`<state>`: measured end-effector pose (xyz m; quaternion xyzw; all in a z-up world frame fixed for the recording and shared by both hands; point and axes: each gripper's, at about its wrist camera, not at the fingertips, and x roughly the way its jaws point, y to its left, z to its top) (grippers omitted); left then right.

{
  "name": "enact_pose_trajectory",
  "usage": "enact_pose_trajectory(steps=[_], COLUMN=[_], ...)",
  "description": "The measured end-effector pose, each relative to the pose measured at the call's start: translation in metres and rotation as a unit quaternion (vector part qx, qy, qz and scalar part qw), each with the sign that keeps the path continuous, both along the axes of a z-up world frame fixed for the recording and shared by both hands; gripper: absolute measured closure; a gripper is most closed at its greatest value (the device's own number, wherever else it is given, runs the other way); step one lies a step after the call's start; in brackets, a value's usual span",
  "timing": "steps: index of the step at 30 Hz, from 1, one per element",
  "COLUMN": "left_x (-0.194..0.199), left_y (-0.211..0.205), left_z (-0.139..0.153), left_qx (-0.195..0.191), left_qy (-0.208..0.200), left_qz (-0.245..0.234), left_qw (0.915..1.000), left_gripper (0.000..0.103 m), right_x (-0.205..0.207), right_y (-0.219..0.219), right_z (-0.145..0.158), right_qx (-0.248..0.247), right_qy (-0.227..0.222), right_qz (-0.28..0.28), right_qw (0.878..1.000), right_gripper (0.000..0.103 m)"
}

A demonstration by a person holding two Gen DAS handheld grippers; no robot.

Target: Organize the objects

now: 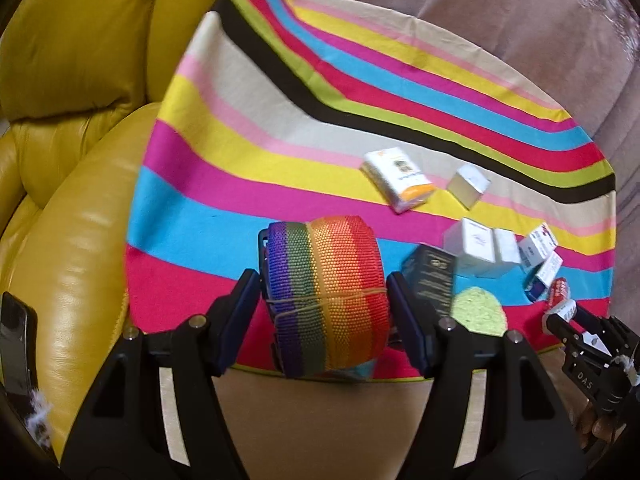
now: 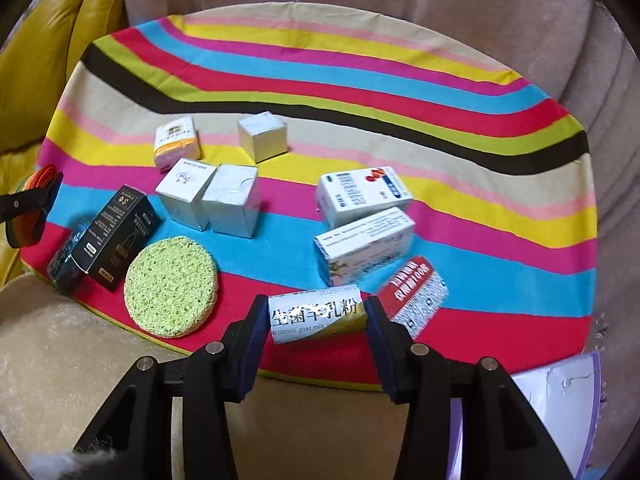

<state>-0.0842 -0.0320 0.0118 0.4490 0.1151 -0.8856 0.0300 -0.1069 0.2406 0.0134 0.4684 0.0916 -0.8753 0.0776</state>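
My left gripper (image 1: 322, 292) is shut on a rainbow webbing roll (image 1: 328, 296), held at the near left edge of the striped cloth (image 1: 240, 168). My right gripper (image 2: 316, 316) is shut on a goat milk powder sachet (image 2: 316, 314) at the cloth's near edge. It shows in the left wrist view (image 1: 560, 312) at the far right. On the cloth lie a black box (image 2: 108, 236), a green round sponge (image 2: 170, 284), two silver-white boxes (image 2: 208, 198), a silver cube (image 2: 262, 136), an orange-white pack (image 2: 176, 140), two white medicine boxes (image 2: 362, 220) and a red-white sachet (image 2: 414, 292).
A yellow leather armchair (image 1: 72, 120) stands to the left, with a dark phone (image 1: 16, 340) on its arm. A beige plush sofa (image 2: 400, 8) lies behind and under the cloth. A white and purple item (image 2: 560, 400) sits at the near right.
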Motion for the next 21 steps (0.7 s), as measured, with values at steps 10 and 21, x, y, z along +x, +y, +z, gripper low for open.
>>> enact_pose_trajectory(steps=[10,21], left_x=[-0.002,0.013], left_y=[0.071,0.161], left_z=[0.009,0.016], left_qx=[-0.008,-0.013], left_qy=[0.008,0.01], left_qz=[-0.079,-0.178], left_qw=[0.9968,0.9838], left_gripper=[0.034,0.034], right_x=[0.019,0.046], right_y=[0.028,0.066], right_z=[0.011,0.021], right_qx=[-0.024,-0.053], right_qy=[0.011,0.019], right_qz=[-0.049,-0.094], right_qw=[0.998,0.994], right_gripper=[0.054,0.054])
